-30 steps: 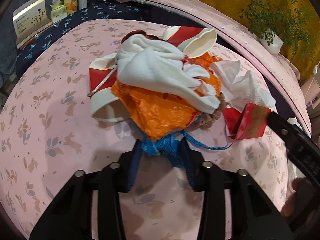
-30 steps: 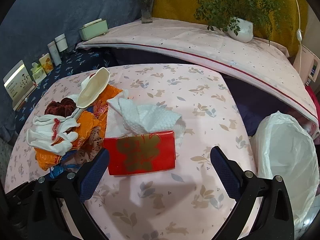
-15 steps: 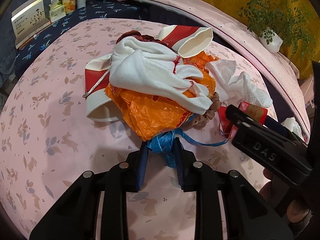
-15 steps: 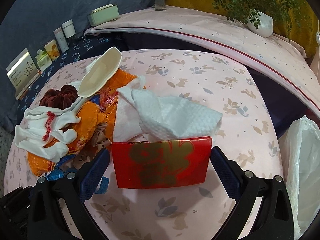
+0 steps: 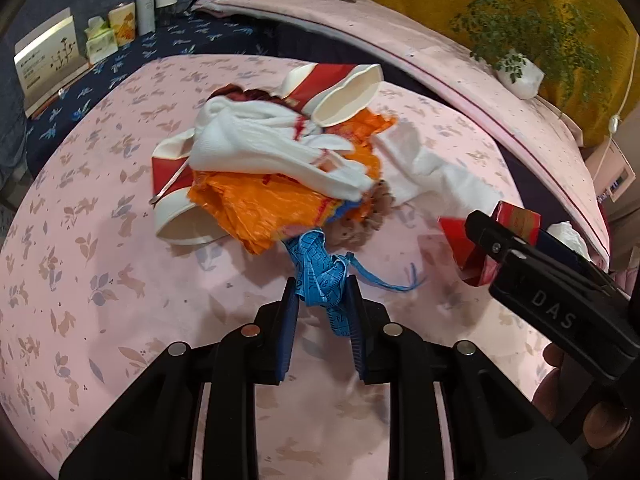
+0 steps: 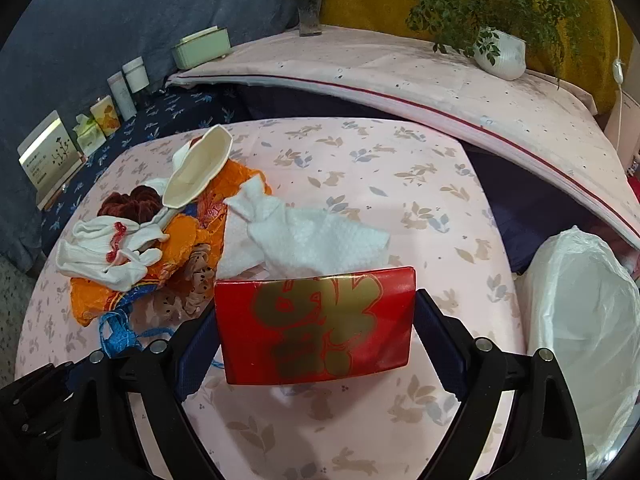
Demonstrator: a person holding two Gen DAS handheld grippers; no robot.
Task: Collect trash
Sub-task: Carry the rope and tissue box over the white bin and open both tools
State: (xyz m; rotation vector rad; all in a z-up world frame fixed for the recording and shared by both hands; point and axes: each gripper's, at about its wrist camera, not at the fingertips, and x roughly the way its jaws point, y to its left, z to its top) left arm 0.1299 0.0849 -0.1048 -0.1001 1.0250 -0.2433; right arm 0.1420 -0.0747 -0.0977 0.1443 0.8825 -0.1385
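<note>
On the pink rabbit-print table (image 5: 100, 240) lies a trash pile: an orange plastic bag (image 5: 260, 204), white gloves (image 5: 272, 148), two red-and-white paper cups (image 5: 344, 92), a brown scrunchie (image 5: 360, 220) and a white tissue (image 6: 312, 236). My left gripper (image 5: 320, 292) is shut on a blue measuring tape (image 5: 320, 272), which hangs from the pads just off the pile's near edge. The jaws of my right gripper (image 6: 316, 320) are closing, and both pads press the ends of a red envelope (image 6: 320, 344) with gold print, held upright above the cloth.
A bin lined with a white bag (image 6: 580, 320) stands off the table's right edge. Behind is a longer pink-covered table (image 6: 400, 76) with a potted plant (image 6: 500, 52), a vase (image 6: 310, 12) and a green box (image 6: 202, 46). Small boxes and jars (image 6: 112, 108) line a dark blue shelf at left.
My left gripper closed on the blue tape and drew it up and out from under the pile. The right gripper came around the red envelope, gripped it and raised it off the table.
</note>
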